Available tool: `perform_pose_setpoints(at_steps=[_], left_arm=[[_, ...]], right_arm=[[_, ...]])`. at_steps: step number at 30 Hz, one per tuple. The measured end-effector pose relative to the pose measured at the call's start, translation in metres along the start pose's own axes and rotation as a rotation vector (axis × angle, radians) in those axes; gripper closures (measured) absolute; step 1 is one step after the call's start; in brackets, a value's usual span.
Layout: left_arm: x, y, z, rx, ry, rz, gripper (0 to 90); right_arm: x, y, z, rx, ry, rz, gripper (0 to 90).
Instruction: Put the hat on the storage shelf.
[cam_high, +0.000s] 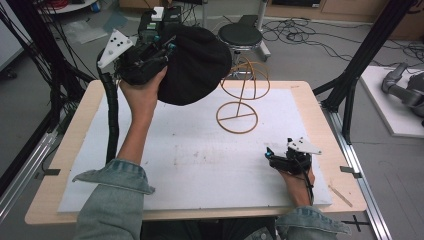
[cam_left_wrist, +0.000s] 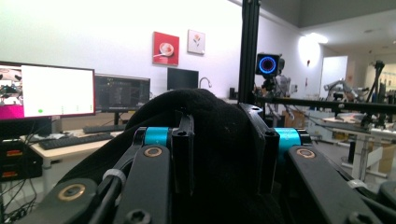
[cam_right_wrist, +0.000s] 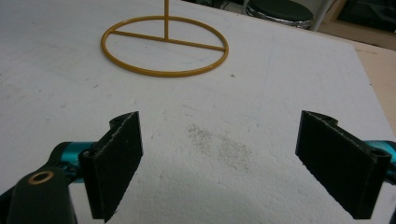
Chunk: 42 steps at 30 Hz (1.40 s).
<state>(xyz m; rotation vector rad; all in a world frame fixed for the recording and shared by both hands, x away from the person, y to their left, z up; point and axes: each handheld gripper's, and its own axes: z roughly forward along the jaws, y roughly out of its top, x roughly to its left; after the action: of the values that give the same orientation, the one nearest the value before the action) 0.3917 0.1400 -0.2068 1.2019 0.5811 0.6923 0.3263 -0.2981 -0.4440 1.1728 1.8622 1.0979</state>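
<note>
A black knit hat (cam_high: 195, 65) hangs in the air over the far left of the table, and my left gripper (cam_high: 165, 47) is shut on its edge. In the left gripper view the hat (cam_left_wrist: 219, 154) bulges up between the two jaws of the left gripper (cam_left_wrist: 224, 135). A yellow wire hat stand (cam_high: 242, 95) rises just right of the hat, with its ring base (cam_right_wrist: 164, 45) on the white board. My right gripper (cam_high: 270, 156) rests low at the right front of the board. There the right gripper (cam_right_wrist: 219, 163) stands open, with bare board between its pads.
A white foam board (cam_high: 200, 165) covers the wooden table (cam_high: 320, 125). A black stool (cam_high: 240, 35) stands behind the far edge. Black frame posts (cam_high: 360, 60) rise at the right, and cables lie on the floor. Monitors (cam_left_wrist: 56, 91) sit on a desk beyond.
</note>
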Motion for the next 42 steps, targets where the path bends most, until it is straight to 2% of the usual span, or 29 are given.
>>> perform_pose_setpoints(at_steps=[3,9,18,22,28,33,36,42], left_arm=[[-0.002,-0.004,0.009,-0.013,-0.011,-0.032,67.8],[-0.006,-0.011,0.022,-0.023,-0.037,-0.070,67.8],[-0.011,-0.020,0.036,-0.016,-0.053,-0.089,67.7],[-0.010,-0.026,0.042,-0.023,-0.054,-0.128,67.8],[-0.009,-0.030,0.047,-0.019,-0.060,-0.148,67.8],[-0.009,-0.037,0.054,0.003,-0.065,-0.169,67.7],[-0.009,-0.045,0.061,0.033,-0.069,-0.184,67.7],[-0.011,-0.055,0.069,0.076,-0.071,-0.177,67.7]], right_arm=[[-0.001,0.000,0.000,-0.001,-0.004,-0.004,14.5],[-0.003,-0.001,-0.001,-0.003,-0.005,0.009,14.5],[-0.003,-0.001,-0.001,-0.004,-0.002,0.008,14.5],[-0.003,-0.001,-0.001,-0.004,-0.002,0.008,14.5],[-0.003,-0.001,-0.001,-0.004,-0.002,0.008,14.5],[-0.003,-0.001,-0.001,-0.004,-0.002,0.008,14.5],[-0.004,-0.001,-0.001,-0.004,-0.001,0.008,14.5],[-0.004,-0.001,-0.001,-0.001,0.000,0.013,14.5]])
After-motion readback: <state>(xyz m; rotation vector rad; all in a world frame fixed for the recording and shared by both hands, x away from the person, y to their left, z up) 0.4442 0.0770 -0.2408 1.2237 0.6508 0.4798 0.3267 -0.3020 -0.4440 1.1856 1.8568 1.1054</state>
